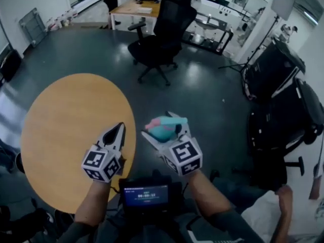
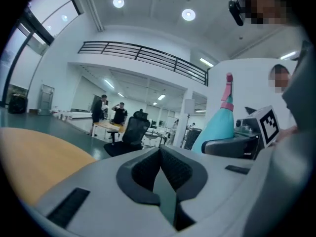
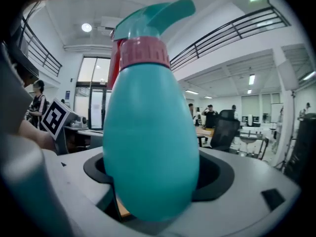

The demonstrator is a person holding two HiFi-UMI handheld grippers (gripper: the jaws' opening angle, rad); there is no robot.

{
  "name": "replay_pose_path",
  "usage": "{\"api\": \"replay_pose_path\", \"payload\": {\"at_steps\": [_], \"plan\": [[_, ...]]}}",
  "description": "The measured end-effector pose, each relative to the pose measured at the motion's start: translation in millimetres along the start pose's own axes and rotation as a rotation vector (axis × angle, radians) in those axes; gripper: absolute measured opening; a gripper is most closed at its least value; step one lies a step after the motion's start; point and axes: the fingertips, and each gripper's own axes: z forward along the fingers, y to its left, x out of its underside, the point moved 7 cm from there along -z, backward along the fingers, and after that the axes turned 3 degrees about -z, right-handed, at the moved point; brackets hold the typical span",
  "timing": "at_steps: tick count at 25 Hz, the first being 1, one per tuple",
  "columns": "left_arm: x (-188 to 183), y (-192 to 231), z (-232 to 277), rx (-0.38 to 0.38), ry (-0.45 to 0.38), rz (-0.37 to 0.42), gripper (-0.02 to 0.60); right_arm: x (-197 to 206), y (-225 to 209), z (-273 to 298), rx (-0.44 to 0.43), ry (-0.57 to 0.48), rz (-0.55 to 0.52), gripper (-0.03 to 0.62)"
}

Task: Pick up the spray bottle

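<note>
The spray bottle (image 3: 148,132) is teal with a pink collar and a teal trigger head. My right gripper (image 3: 150,181) is shut on its round body and holds it upright in the air. From the head view the spray bottle (image 1: 163,128) sits between the jaws of the right gripper (image 1: 164,130), off the right edge of the round wooden table (image 1: 66,130). My left gripper (image 1: 119,130) is shut and empty over the table's right edge. In the left gripper view the left gripper (image 2: 159,169) has its pads together, and the spray bottle (image 2: 217,125) shows at right.
A black office chair (image 1: 162,34) stands on the dark floor beyond the table. Black cases and a light stand (image 1: 283,85) fill the right side. A small screen (image 1: 147,195) sits at my chest. People stand by a desk (image 1: 134,6) far back.
</note>
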Motion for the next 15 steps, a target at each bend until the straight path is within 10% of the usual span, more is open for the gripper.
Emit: {"api": "replay_pose_path", "payload": {"at_steps": [15], "plan": [[6.2,-111.5,108.1,0.419,0.141,0.111,0.000,42.6,-84.0,-146.5,0.488,-0.030,0.169,0.439]]}}
